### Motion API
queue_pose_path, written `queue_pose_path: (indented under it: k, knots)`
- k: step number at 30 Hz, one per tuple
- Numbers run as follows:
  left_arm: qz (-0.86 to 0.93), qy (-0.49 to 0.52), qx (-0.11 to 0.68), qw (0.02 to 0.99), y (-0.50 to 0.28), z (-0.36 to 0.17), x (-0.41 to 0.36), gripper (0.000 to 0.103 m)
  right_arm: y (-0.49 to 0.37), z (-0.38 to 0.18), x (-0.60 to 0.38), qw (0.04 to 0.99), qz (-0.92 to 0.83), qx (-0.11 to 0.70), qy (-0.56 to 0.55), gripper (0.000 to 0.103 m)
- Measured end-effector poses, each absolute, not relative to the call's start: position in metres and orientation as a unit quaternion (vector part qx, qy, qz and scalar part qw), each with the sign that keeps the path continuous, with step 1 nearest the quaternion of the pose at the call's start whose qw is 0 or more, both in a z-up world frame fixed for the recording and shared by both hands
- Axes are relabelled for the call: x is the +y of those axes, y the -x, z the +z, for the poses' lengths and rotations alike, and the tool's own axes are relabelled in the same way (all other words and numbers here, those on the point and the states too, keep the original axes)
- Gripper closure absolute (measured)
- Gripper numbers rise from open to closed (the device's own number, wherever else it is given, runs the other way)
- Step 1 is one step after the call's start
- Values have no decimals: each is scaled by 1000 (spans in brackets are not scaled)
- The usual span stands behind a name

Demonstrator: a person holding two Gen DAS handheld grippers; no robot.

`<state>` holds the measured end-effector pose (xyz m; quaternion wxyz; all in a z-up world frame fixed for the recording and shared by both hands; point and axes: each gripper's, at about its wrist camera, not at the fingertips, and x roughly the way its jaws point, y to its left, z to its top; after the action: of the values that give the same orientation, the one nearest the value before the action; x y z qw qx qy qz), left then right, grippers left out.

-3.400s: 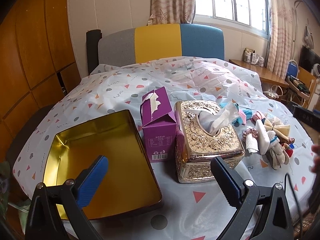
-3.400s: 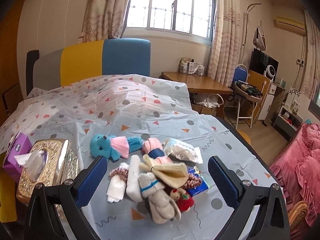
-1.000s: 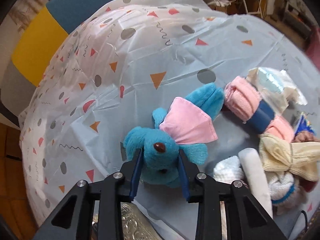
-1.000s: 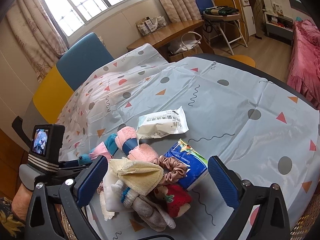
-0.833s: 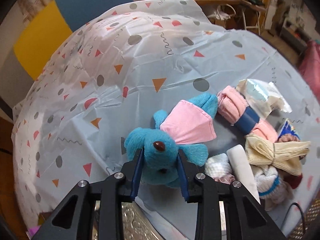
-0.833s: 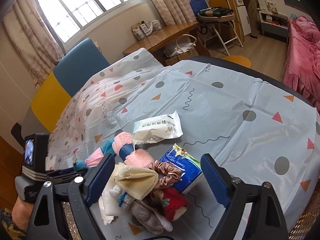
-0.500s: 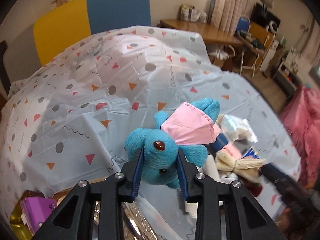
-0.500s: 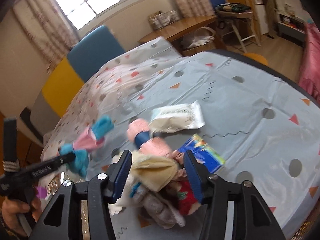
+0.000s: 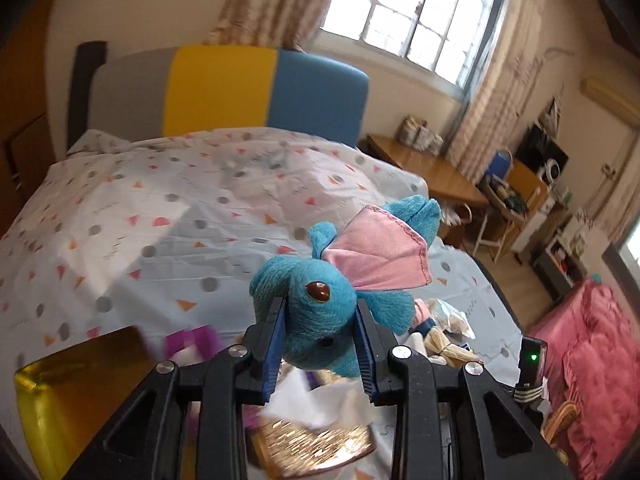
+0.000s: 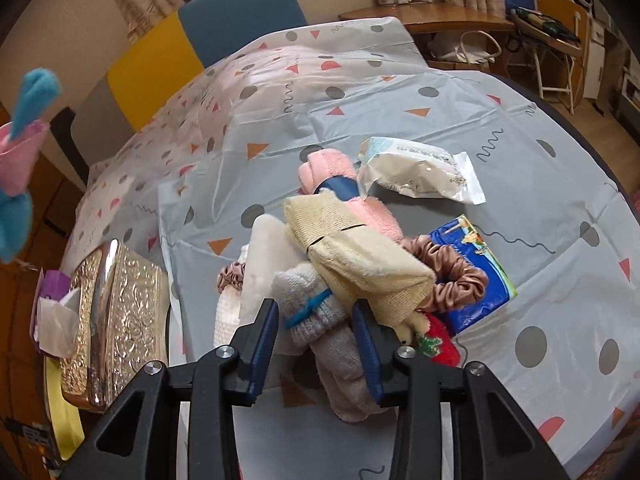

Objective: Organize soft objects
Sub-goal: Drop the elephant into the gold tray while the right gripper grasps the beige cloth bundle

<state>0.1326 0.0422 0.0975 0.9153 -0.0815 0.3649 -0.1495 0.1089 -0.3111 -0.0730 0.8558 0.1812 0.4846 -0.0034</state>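
Left hand-held gripper (image 9: 320, 344) clamped on blue plush toy (image 9: 320, 300) head, body pointing up-right

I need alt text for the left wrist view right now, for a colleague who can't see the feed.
The left tongs are shut on a blue plush toy with a pink cape, held up above the patterned tablecloth. Below lie a gold tin, a purple box and a blurred ornate tissue box. Behind are a grey, yellow and blue headboard and a window.

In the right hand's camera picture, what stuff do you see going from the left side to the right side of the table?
Blue plush toy → purple box → gold tissue box → grey sock between the right gripper fingers → brown scrunchie → blue packet.
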Motion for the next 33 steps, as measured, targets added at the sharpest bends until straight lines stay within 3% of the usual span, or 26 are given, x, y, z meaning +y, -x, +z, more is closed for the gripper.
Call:
queue_pose_path:
  k: [7,11,18,22,27,33]
  knots:
    - [-36,137,362,921,-64,65,173,70,-93,-41,-320,889,19,403,-219,65]
    - [21,176,379,908,-33,29,224,70,-101,-36,-313,897,-13,409,-167,65]
    - [50,247,421,871,-29,-25,252,69,-147,-69,-294,878,-42,476,-19,60]
    - [42,256,443,858,-58,-44,232,67,-148,-80,-302,877,-53,476,-29,60]
    - [83,288,468,831,-93,-75,217,59,-146,-78,-302,883,-54,465,-20,78]
    - [57,215,474,852,-94,-77,185,50,-146,-78,-293,886,-44,462,5,87]
